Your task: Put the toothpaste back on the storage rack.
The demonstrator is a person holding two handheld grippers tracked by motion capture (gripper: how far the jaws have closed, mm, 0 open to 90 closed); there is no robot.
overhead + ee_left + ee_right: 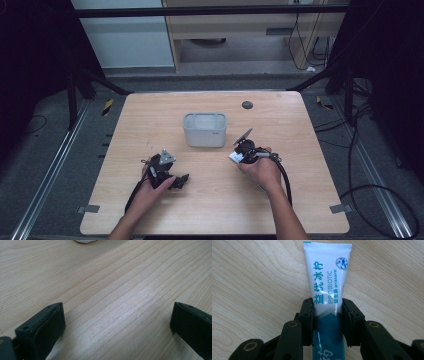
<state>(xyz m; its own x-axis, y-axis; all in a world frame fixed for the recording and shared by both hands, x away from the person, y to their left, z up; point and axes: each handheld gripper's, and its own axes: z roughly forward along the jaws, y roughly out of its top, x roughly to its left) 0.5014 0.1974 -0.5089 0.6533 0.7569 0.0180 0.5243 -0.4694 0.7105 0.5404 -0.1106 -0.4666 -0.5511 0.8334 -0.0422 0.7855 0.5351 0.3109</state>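
A white and teal toothpaste tube (327,277) with "PROBIOTIC" printed on it lies along the wood, crimped end pointing away. My right gripper (327,312) is shut on its sides, near where the white turns teal. In the high view the right gripper (243,150) is just right of a grey-white bin (204,131), and a bit of the tube (234,157) shows at its left. My left gripper (181,179) is at the front left of the table. Its jaws stand wide apart over bare wood, and the left gripper (117,315) holds nothing.
The open-topped bin stands at the middle of the wooden table (150,120). A black round grommet (247,105) sits near the far edge. Cables (360,150) trail on the floor to the right. A white edge (85,241) shows at the top of the left gripper view.
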